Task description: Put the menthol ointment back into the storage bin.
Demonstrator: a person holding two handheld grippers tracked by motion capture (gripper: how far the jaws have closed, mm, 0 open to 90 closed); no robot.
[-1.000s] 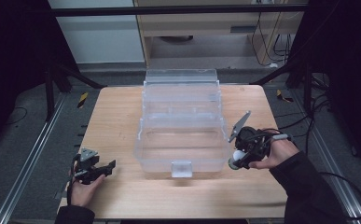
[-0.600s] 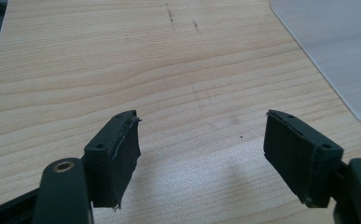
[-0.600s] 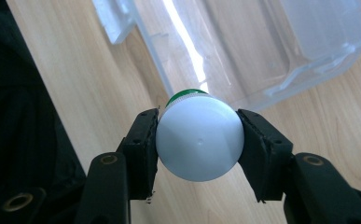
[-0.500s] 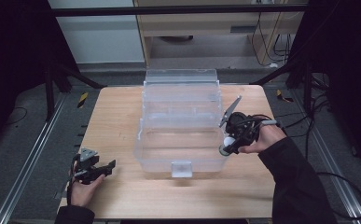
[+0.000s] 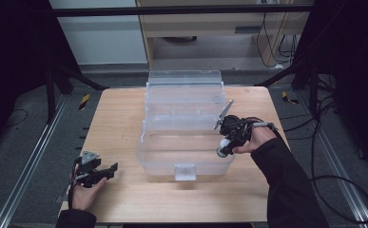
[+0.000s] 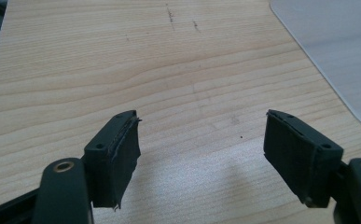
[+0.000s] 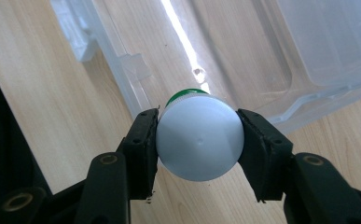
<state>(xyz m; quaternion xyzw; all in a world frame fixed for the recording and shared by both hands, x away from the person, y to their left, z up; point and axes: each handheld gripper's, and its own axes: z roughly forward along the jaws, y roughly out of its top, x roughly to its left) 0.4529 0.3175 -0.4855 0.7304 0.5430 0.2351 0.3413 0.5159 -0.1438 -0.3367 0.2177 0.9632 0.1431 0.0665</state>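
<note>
The high view looks forward and down from above the person's side onto the whole wooden table point(image 5: 120, 118) and the clear plastic bin point(image 5: 184, 128). The left gripper view sits close over the tabletop, looking along its own wide-apart jaws, with the bin's corner point(image 6: 336, 51) ahead to their right, a part it shares with the high view. The right gripper view looks steeply down past a white-capped bottle point(image 7: 199, 138) clamped between its jaws onto the bin's rim point(image 7: 122, 70), seen from above too.
</note>
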